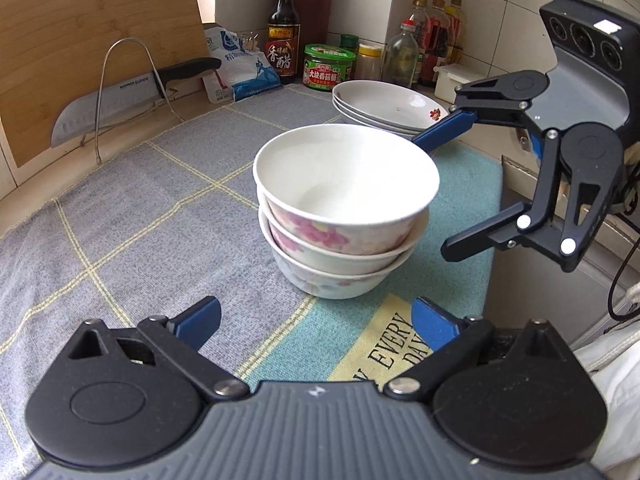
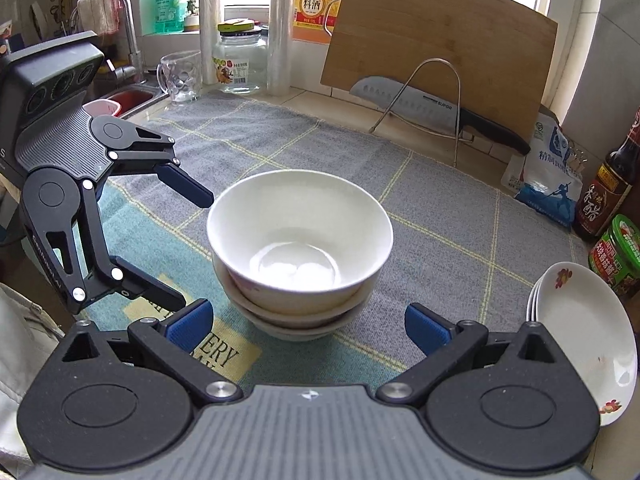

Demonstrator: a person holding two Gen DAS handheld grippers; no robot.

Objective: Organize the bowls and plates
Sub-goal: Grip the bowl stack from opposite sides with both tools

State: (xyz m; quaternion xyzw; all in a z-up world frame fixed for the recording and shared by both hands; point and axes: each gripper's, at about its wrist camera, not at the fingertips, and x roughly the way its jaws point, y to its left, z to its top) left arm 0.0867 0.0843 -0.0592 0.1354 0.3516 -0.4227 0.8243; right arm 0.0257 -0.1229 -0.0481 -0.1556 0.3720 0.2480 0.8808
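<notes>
Bowl stack [image 1: 340, 216]: three bowls nested at mid-cloth, the top one sitting tilted; a knock from either side could slide it off.
Plate stack [image 1: 386, 108]: at about 1 o'clock from the bowls in your left view, close behind them.
Left gripper [image 1: 316, 322]: wide open, holding nothing, short of the bowls.
Right gripper [image 2: 308, 328]: also spread wide and empty, bowls just ahead.
Risk: both of your grippers flank one stack; closing in together, you may clip a rim or each other.
Knife [image 1: 120, 100]: racked at 10 o'clock, well clear.
</notes>
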